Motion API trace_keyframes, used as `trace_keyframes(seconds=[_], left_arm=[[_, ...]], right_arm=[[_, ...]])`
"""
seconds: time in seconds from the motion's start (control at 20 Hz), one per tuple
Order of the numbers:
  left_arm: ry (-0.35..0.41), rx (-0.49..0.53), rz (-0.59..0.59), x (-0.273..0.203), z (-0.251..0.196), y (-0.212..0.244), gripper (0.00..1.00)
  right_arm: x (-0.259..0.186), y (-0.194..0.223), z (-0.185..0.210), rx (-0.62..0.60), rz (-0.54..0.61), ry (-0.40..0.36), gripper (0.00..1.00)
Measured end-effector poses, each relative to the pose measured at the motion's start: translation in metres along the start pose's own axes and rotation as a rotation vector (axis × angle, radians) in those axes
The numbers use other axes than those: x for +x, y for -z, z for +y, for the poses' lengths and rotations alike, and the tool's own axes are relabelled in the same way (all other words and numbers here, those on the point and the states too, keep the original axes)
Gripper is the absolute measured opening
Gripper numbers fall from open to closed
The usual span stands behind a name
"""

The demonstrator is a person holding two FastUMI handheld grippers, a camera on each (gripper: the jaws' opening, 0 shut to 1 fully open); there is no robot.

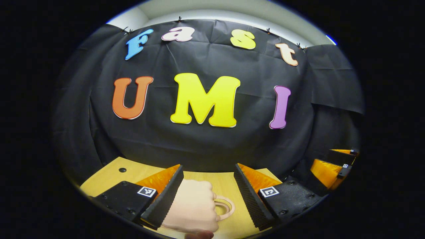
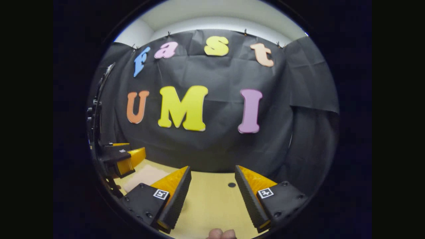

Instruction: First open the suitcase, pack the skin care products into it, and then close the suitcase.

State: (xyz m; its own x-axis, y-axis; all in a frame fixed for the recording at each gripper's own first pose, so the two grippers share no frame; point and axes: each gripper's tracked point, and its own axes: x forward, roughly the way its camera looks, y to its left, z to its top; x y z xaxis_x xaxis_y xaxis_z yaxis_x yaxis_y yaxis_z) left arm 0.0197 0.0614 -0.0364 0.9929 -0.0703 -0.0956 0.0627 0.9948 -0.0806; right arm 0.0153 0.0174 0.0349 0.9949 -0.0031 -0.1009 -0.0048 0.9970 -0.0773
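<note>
In the left gripper view, the left gripper (image 1: pixel 208 196) hangs low over the wooden bench (image 1: pixel 229 181) with its fingers (image 1: pixel 164 199) spread wide and nothing between them pressed. Each finger carries a small square black-and-white marker tag; no readable words show on them. Between the fingers, closer to the left one and touching or nearly touching its ribbed pad, lies a pale pink suitcase (image 1: pixel 194 207), small and rounded, closed, flat on the bench. Its loop handle (image 1: pixel 225 206) points toward the right finger, so its long axis appears to run across the gap between the fingers rather than along them; no brand or writing can be made out on it. A fingertip of the person shows at the very bottom edge. Farther off to the right, near the bench's far right corner, the right gripper (image 1: pixel 332 166) shows its orange and black parts. In the right gripper view, the right gripper's own fingers (image 2: pixel 174 199) likewise stand wide apart over bare bench, a small dark hole (image 2: pixel 231 185) in the wood lying beyond them. To the left, the pink suitcase shows under the left gripper, near the bench's far edge.
</note>
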Motion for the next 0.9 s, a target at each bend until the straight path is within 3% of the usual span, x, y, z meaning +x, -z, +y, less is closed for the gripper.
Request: trace_keyframes(seconds=[0.15, 0.2, 0.25, 0.5, 0.9], left_arm=[[-0.021, 0.011, -0.042, -0.017, 0.018, -0.019, 0.97], [-0.019, 0.005, -0.044, -0.023, 0.021, -0.021, 0.87], [-0.020, 0.001, -0.038, -0.027, 0.024, -0.020, 0.97], [-0.021, -0.003, -0.047, -0.041, 0.035, -0.019, 0.97], [-0.007, -0.008, -0.046, -0.041, 0.036, -0.019, 0.97]], right_arm=[[0.000, -0.025, 0.030, 0.003, -0.067, -0.006, 0.78], [-0.001, -0.028, 0.036, 0.005, -0.077, -0.004, 0.78], [-0.003, -0.030, 0.041, 0.003, -0.085, 0.002, 0.80], [-0.012, -0.027, 0.062, 0.000, -0.096, 0.012, 0.80], [-0.017, -0.028, 0.062, -0.010, -0.101, 0.036, 0.80]])
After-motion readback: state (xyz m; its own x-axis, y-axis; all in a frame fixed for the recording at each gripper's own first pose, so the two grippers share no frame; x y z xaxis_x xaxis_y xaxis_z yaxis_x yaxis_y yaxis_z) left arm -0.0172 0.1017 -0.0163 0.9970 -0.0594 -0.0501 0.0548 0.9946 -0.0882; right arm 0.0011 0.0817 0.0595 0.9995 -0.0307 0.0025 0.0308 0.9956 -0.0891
